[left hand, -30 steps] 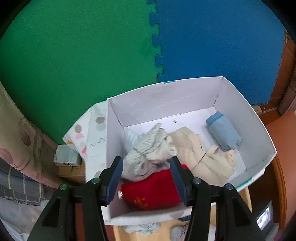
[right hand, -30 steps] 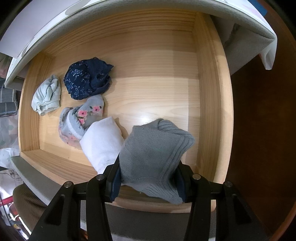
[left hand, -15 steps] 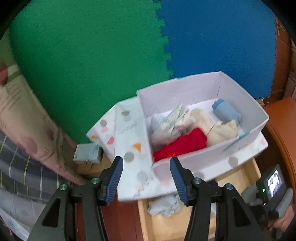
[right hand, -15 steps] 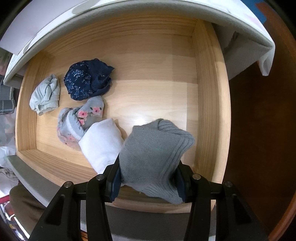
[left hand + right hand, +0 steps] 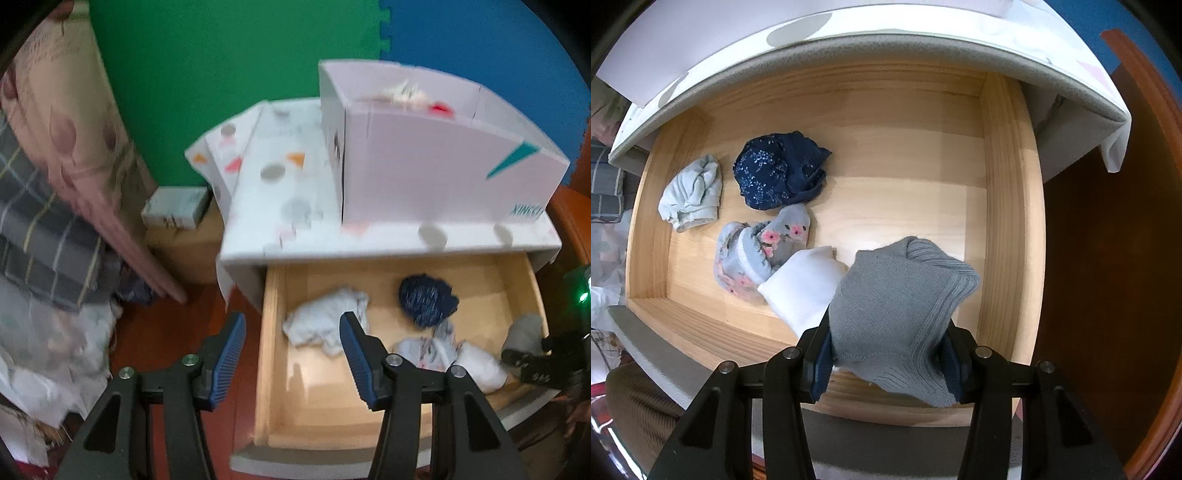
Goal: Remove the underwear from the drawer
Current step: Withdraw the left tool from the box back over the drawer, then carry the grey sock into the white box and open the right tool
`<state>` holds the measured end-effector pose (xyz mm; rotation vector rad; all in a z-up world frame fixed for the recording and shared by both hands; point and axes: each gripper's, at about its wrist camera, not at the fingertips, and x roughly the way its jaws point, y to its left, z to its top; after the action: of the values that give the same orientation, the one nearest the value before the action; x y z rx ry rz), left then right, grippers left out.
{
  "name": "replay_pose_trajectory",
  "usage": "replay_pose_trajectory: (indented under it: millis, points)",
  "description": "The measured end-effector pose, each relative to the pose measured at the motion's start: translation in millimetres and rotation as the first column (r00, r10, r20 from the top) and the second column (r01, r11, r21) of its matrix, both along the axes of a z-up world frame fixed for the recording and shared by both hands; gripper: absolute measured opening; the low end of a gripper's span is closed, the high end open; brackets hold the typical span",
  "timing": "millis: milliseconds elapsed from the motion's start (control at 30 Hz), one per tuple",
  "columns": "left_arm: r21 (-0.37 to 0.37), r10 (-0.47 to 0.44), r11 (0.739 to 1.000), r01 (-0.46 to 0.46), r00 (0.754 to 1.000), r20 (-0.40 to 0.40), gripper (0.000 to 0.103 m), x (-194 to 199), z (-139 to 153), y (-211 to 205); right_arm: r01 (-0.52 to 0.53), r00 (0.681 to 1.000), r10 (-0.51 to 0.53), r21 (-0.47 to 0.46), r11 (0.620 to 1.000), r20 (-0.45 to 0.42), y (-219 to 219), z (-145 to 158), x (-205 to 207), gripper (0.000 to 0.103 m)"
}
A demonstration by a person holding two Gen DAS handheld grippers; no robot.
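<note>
Now the right gripper (image 5: pixel 886 354) is pinching the grey garment (image 5: pixel 901 302) at lower centre above the drawer (image 5: pixel 1004 206); the left gripper (image 5: pixel 291 354) is hanging spread and empty; lifting straight up should clear the front edge

The left wrist view looks forward and down from in front of the open wooden drawer (image 5: pixel 369 406), taking in the white box (image 5: pixel 424 166) above it. The right wrist view looks straight down into that drawer (image 5: pixel 1008 184) from close above. Both views share the drawer's inside and the navy underwear (image 5: pixel 426 304) (image 5: pixel 781 177).
</note>
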<state>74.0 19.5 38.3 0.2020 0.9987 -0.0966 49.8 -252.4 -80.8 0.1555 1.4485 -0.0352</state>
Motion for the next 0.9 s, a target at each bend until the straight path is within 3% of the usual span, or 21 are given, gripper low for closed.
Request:
replay_pose_trajectory:
  millis: [233,433,667,900]
  points:
    - [-0.015,0.045,0.999,-0.045,0.998,-0.045,0.054,-11.1,-40.7,2.7,-0.010,0.999,0.010,0.000,1.000,0.045,-4.7,11.6,-4.6,0.046]
    - [-0.048,0.072,0.996,-0.074,0.997,-0.040,0.054,-12.0,-40.1,7.0,-0.004,0.998,0.004,0.009,1.000,0.055,-10.7,13.9,-6.0,0.046]
    - [-0.034,0.119,0.992,-0.120,0.992,-0.038,0.054,-9.2,-42.1,12.3,0.007,0.995,-0.009,0.026,1.000,0.095,-15.2,28.2,-6.2,0.046]
    - [-0.035,0.128,0.991,-0.129,0.992,-0.018,0.054,-11.2,-39.4,16.2,-0.012,0.982,0.003,0.047,0.999,0.187,-18.5,92.5,3.5,0.046]
